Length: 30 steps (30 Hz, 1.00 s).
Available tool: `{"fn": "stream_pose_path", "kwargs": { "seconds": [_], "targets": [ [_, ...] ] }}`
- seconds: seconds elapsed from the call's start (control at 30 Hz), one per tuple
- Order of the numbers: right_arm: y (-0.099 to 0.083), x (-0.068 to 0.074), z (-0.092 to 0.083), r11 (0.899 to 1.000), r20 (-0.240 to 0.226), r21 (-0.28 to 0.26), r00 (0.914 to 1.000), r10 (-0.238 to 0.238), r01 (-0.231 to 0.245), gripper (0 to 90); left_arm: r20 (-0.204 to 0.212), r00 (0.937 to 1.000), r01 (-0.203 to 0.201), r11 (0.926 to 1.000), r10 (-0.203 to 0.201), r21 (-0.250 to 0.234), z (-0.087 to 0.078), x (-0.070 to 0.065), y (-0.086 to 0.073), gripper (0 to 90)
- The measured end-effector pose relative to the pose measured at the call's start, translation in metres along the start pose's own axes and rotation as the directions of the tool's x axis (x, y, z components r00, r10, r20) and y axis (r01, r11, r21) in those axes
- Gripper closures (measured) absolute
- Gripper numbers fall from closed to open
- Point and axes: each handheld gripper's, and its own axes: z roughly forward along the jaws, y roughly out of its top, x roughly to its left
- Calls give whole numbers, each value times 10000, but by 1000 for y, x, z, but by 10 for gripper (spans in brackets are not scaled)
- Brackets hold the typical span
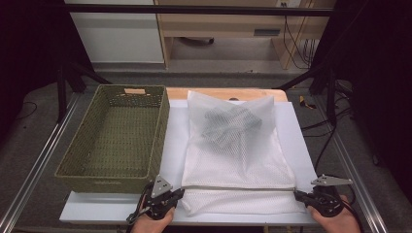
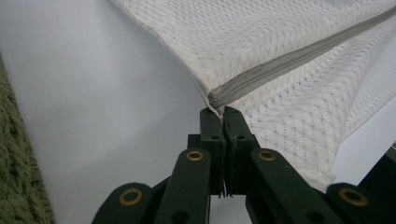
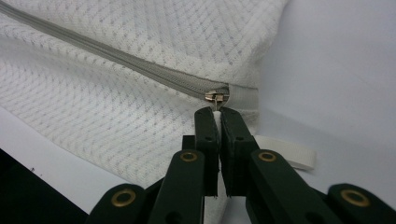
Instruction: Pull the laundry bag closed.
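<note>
A white mesh laundry bag point(image 1: 233, 150) lies flat on the white table point(image 1: 97, 208), with a grey garment point(image 1: 228, 124) inside its far half. A grey zipper point(image 1: 243, 188) runs across the bag's near end. My left gripper point(image 1: 180, 194) is shut on the bag's corner at the zipper's left end; in the left gripper view the jaws point(image 2: 222, 112) pinch the fabric edge beside the zipper point(image 2: 289, 63). My right gripper point(image 1: 297, 194) is shut at the zipper's right end; in the right gripper view its tips point(image 3: 218, 112) clamp the pull hanging from the metal slider point(image 3: 215, 97).
A green woven basket point(image 1: 104, 183) stands empty on the table's left, right beside the bag and the left gripper. A white fabric tab point(image 3: 289, 154) lies by the right gripper. Metal rails run along both table sides.
</note>
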Motion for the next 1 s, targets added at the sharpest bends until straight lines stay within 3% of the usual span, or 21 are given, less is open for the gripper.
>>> {"fn": "stream_pose_path", "kwargs": {
  "seconds": [0.3, 0.43, 0.63, 0.73, 1.0],
  "targets": [
    [1, 4, -1, 9998, -40, -205, 10000, 21, -22, 862, -231, 9995, -195, 9998, 194, -22, -1, -2, 0, 883],
    [2, 4, -3, 9987, -129, -501, 9999, 67, -73, 803, -295, 9995, -125, 9998, 120, -167, -1, -3, 0, 860],
    [5, 6, -10, 9924, -117, -1217, 9997, 197, -209, 638, -745, 9967, -378, 9961, 319, -796, -10, -7, 6, 667],
    [9, 10, -11, 9854, 47, -1703, 10000, -70, 77, 550, -771, 9957, -585, 9929, 506, -1038, -14, -10, 10, 589],
    [17, 25, -10, 9711, 178, -2296, 9979, -621, 646, 372, -533, 9958, -828, 9830, 750, -1641, -18, -17, 18, 445]
  ]
}}
